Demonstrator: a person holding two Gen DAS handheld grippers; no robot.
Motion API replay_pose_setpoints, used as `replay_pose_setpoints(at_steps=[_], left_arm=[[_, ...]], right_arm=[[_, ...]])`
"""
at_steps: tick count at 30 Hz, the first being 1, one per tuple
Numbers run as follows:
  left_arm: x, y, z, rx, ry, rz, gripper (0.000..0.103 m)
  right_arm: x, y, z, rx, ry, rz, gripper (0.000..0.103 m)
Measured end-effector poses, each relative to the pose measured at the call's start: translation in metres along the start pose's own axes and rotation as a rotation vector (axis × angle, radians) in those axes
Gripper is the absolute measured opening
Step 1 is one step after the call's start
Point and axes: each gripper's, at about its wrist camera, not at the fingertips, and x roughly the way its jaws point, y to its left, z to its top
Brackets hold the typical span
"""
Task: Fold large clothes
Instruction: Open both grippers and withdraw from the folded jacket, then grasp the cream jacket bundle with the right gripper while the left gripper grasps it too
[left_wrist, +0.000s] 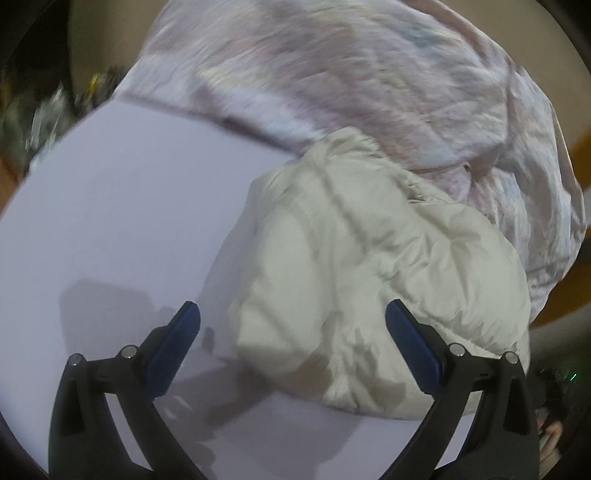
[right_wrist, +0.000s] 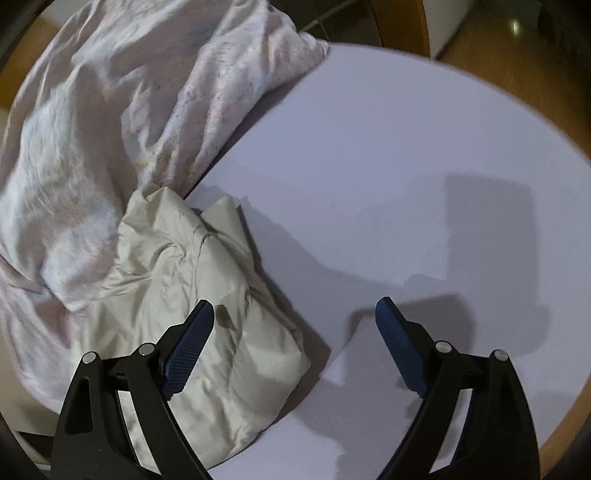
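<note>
A cream puffy jacket (left_wrist: 362, 266) lies bunched on the pale lavender bed sheet (left_wrist: 122, 221). My left gripper (left_wrist: 293, 314) is open and empty, hovering over the jacket's near-left part. In the right wrist view the same jacket (right_wrist: 192, 295) lies at the lower left. My right gripper (right_wrist: 295, 312) is open and empty, its left finger (right_wrist: 188, 343) above the jacket and its right finger (right_wrist: 399, 347) above the bare sheet (right_wrist: 388, 155).
A large crumpled pinkish-white quilt (left_wrist: 351, 74) is heaped behind the jacket and touches it; it also fills the upper left of the right wrist view (right_wrist: 110, 103). A wooden floor (right_wrist: 517, 55) shows past the bed's edge. Blurred clutter (left_wrist: 55, 107) lies at far left.
</note>
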Motion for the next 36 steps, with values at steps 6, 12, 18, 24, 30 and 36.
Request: replay_pose_setpoints(at_steps=[6,12,18,24,30,36], left_arm=[[0.008,0.019,-0.016,-0.176,0.042,-0.104,0.099],[0.026,0.017,-0.017,-0.294,0.053,-0.172,0.087],[0.037,0.018,-0.014,-0.394,0.031,-0.186,0.077],[0.042,0.028,-0.011,-0.462,0.015,-0.208,0.056],[0.031,0.028,-0.004,-0.457,0.011,-0.269,0.029],[0.007,0.021,0.007,-0.424,-0.015,-0.322,0.025]], right_arm=[[0.021,0.0,-0.015,-0.003,0.093,0.048,0.091],[0.035,0.002,-0.031,0.071,0.133,0.106,0.091],[0.039,0.003,-0.038,0.133,0.132,0.158,0.063],[0.037,0.004,-0.044,0.215,0.098,0.185,0.041],[0.021,0.01,-0.042,0.254,0.087,0.222,0.025],[-0.005,0.024,-0.041,0.21,0.075,0.282,0.021]])
